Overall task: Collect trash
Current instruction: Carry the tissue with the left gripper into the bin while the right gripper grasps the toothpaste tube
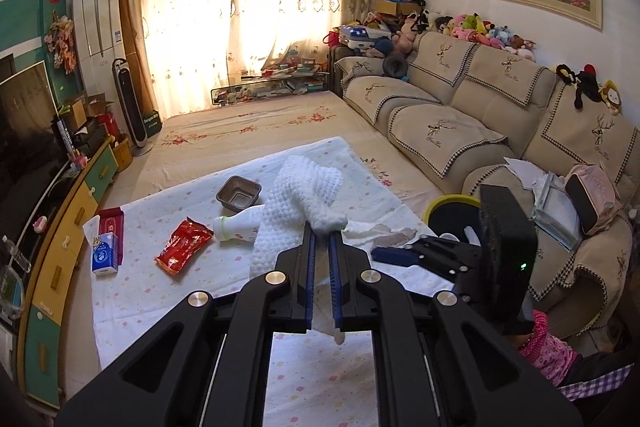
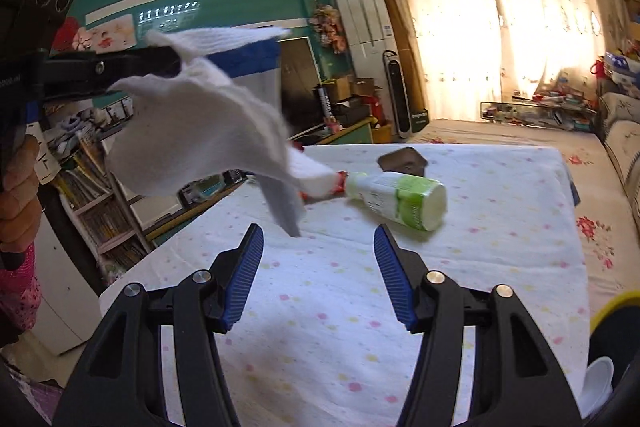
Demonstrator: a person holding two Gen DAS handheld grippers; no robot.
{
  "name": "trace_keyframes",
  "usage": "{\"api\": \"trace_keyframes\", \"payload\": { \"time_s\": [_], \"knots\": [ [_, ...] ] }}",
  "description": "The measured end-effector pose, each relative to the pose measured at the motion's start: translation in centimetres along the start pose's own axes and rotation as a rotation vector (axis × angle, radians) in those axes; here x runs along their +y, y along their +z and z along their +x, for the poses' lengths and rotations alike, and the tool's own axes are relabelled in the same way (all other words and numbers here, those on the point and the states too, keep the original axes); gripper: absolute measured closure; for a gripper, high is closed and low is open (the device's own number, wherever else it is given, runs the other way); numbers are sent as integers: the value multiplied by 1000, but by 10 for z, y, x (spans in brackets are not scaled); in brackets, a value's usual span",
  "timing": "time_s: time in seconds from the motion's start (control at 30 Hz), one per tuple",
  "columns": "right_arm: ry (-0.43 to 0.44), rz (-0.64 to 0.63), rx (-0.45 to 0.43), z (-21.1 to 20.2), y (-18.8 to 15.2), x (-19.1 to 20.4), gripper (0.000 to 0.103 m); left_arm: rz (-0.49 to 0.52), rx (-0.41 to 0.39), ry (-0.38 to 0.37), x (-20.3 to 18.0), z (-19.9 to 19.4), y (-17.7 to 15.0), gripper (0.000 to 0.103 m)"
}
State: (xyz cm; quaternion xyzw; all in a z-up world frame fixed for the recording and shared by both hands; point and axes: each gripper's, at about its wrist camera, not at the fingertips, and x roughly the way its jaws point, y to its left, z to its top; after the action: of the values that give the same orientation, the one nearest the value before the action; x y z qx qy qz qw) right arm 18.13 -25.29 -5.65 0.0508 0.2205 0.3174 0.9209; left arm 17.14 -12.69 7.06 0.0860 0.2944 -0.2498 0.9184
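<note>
Living room, low table under a white cloth with pastel dots (image 1: 168, 311), beige sofa (image 1: 460, 115) along one side, curtained window (image 1: 256, 7) glowing at the far end.

Left gripper (image 1: 322, 239): jaws pressed together, pinching a white waffle-textured paper towel (image 1: 296, 195). Towel is lifted off the cloth; in the right wrist view it hangs crumpled from the left gripper (image 2: 176, 61) and trails down toward the table, slightly motion-blurred.

Right gripper (image 2: 319, 237): jaws spread, nothing between the blue ribbed pads (image 2: 244, 279), only bare cloth. It sits just short of the bottle.

White plastic bottle with a green label (image 2: 400, 201) lies on its side on the cloth. In the right wrist view its long axis runs roughly left-right, flat base toward the right and nearer that camera, neck pointing left toward the hanging towel.

Other items on the table, left wrist view: red crinkled snack wrapper (image 1: 184, 245) flat beside the bottle's neck, brown square plastic tray (image 1: 239, 191) beyond the bottle, blue tissue pack (image 1: 105, 253) near the left edge. Yellow-rimmed black bin (image 1: 452, 215) stands off the table's sofa side.
</note>
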Motion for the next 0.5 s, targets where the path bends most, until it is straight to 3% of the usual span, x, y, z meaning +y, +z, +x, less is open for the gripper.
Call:
{"api": "trace_keyframes", "payload": {
  "time_s": [0.2, 0.27, 0.3, 0.5],
  "knots": [
    [24, -22, -4, 10, 7, 16, 58, 20, -16, -29, -10, -7, 3, 96],
    [29, -12, 1, 13, 9, 14, 85, 23, -20, -32, -12, -8, 3, 96],
    [33, -6, 6, 14, 9, 12, 90, 23, -21, -30, -12, -8, 2, 96],
    [8, 16, 23, 6, -2, 2, 95, -2, -25, -10, 2, -3, 2, 96]
  ]
}}
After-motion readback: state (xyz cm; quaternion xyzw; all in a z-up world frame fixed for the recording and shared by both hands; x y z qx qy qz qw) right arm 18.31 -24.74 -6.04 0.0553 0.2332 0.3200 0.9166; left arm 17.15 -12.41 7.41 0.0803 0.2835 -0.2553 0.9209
